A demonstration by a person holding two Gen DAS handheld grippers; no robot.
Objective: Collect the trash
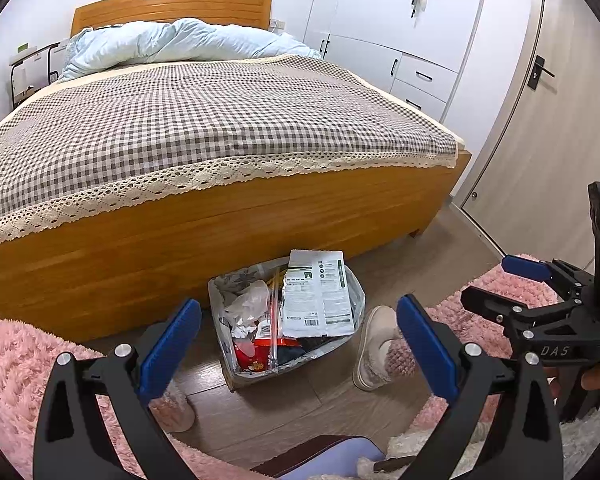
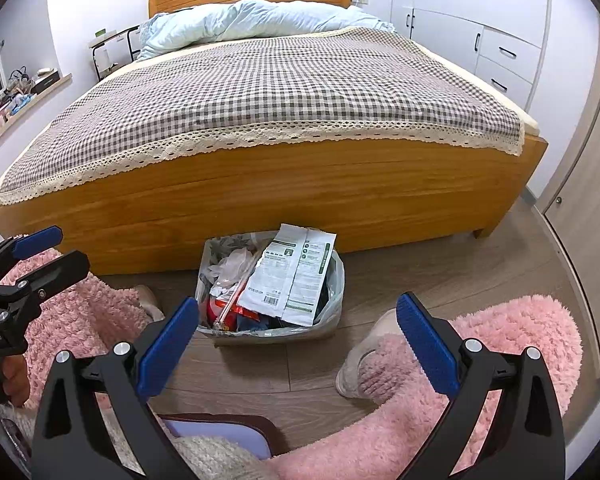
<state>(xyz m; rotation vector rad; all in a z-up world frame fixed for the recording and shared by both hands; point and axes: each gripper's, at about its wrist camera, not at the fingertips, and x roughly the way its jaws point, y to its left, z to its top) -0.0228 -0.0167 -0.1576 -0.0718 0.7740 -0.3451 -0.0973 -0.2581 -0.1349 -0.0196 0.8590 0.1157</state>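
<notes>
Left claw point(image 1: 298, 346), right claw point(image 2: 298, 344): both apart, empty. Trash bin point(image 1: 358, 300), full, near bed point(image 1: 220, 220) foot.

A wooden bed point(image 2: 284, 196) fills the room, spread with a checked cover point(image 2: 284, 88) edged in lace. A pale blue duvet point(image 2: 256, 20) lies bunched at its head. White wardrobes point(image 1: 384, 20) stand to its right. At its foot, on the floor point(image 2: 440, 276), is a slipper point(image 1: 374, 346).
</notes>
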